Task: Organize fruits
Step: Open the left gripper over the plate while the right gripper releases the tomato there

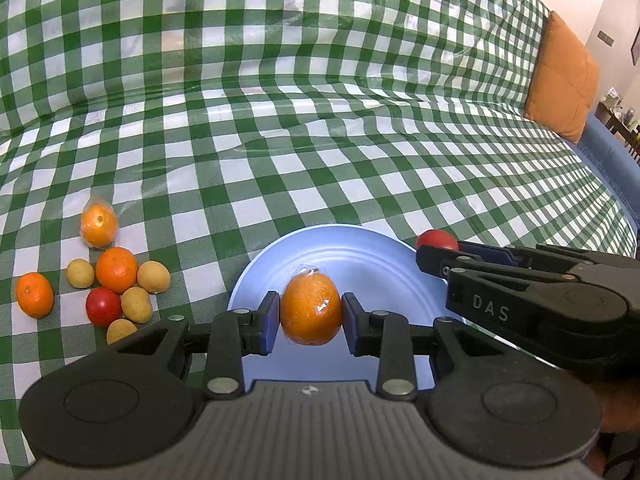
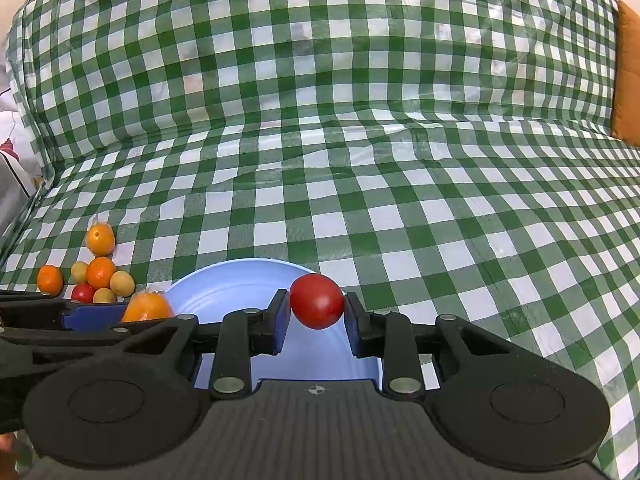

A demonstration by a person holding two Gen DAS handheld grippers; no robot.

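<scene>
My left gripper (image 1: 310, 316) clamps wrapped orange (image 1: 311, 309) over blue plate (image 1: 360, 256); my right gripper (image 2: 317, 312) clamps red tomato (image 2: 317, 301).

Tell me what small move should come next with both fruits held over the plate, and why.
Probably lower the left gripper and release the wrapped orange onto the blue plate: it hangs over bare plate, while the right gripper holds its red fruit near the rim.
</scene>
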